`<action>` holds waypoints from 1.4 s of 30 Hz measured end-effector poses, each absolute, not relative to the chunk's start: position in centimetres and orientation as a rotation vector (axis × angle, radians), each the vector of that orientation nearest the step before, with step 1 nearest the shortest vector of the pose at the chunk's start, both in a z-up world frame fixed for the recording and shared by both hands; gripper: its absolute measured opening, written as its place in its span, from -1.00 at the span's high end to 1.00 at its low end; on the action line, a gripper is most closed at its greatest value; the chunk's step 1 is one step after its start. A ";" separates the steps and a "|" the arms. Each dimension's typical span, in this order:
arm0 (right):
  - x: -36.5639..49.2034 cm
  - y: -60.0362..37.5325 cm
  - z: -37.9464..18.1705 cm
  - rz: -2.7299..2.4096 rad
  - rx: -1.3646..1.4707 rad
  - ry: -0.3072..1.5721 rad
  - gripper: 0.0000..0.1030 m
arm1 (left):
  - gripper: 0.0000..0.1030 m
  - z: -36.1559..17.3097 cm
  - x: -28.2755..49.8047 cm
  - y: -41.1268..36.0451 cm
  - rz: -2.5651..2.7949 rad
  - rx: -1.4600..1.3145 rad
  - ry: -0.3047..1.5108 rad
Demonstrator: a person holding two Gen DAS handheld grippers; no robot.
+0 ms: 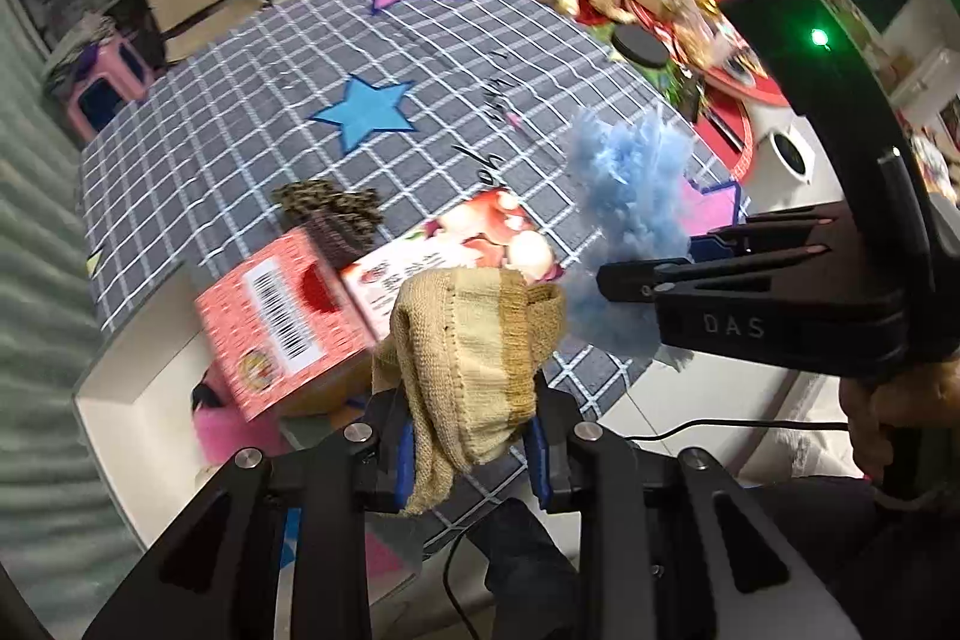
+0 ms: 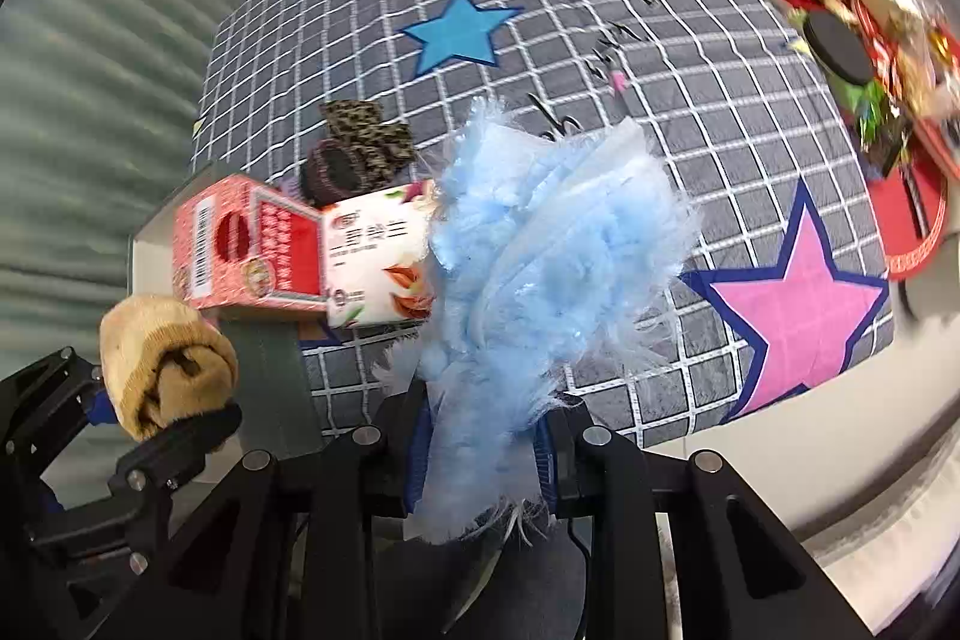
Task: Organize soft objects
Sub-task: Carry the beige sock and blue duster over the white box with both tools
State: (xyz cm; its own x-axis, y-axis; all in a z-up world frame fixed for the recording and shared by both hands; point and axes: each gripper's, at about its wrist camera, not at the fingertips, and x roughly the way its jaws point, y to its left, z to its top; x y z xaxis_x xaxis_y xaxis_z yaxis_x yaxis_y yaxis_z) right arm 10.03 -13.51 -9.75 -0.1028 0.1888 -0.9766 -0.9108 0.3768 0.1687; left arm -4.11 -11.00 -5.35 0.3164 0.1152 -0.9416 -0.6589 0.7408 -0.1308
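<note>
Over checked cloth (image 1: pixel 252 100) | left claw (image 1: pixel 474 451) pinching knitted beige sock (image 1: pixel 474 346) | right claw (image 2: pixel 483 454) pinching fluffy blue tuft (image 2: pixel 552 244)

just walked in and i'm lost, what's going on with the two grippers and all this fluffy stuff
A person is sorting soft items over a grey checked mat with star patches. The left hand-held gripper is shut on a beige knitted sock, and the right hand-held gripper is shut on a fluffy blue duster. Both items are held up off the mat. A leopard-print sock lies behind a red box and a tissue pack near the mat's edge.
</note>
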 end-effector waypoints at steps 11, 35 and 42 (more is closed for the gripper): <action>4.4 -12.3 -8.3 1.162 -0.831 1.250 0.43 | 0.38 -4.8 -9.9 -10.9 0.660 -0.614 1.089; -2.6 -9.8 -7.4 1.285 -1.006 1.142 0.43 | 0.39 -5.1 -16.8 -10.6 0.808 -0.713 1.016; -3.9 -9.6 -7.3 1.308 -1.034 1.124 0.43 | 0.39 -5.2 -17.8 -10.8 0.832 -0.730 1.005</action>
State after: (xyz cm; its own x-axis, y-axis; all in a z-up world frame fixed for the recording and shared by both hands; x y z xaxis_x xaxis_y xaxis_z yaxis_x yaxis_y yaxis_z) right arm -3.93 -9.55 -7.27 -0.0491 0.1789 -0.9826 -0.9984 0.0198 0.0535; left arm -17.78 -10.76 -5.23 0.2957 0.2513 -0.9216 -0.8584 0.4931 -0.1410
